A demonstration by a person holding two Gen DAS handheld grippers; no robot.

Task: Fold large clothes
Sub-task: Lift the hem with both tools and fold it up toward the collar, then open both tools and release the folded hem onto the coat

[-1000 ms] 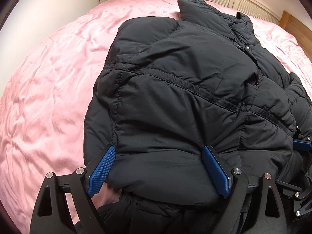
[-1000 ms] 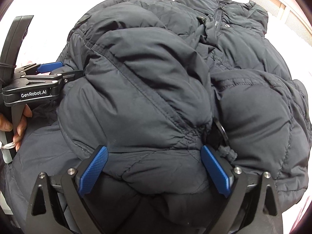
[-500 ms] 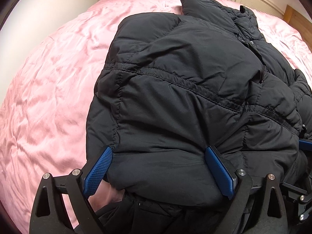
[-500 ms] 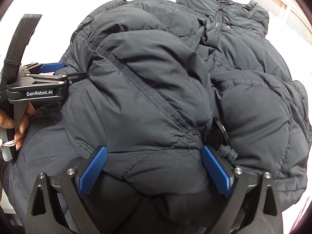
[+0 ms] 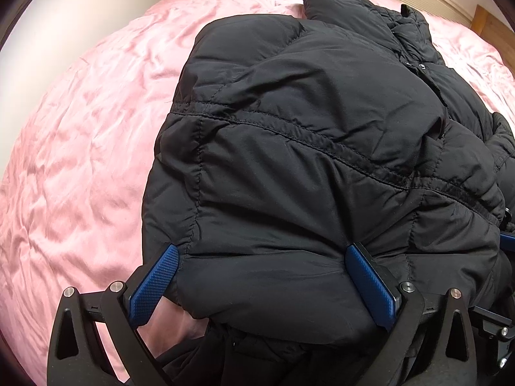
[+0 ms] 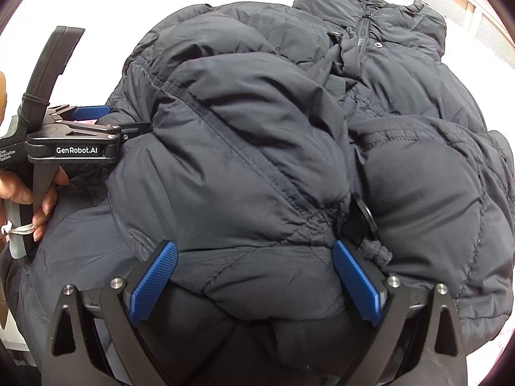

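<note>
On the pink bed (image 5: 80,167) lies the black puffy jacket (image 5: 305,160), bunched in a folded heap. My left gripper (image 5: 262,286) has just been opening and stands wide, a thick fold between its blue pads without being squeezed. My right gripper (image 6: 254,284) is spread wide around another bulge.
</note>
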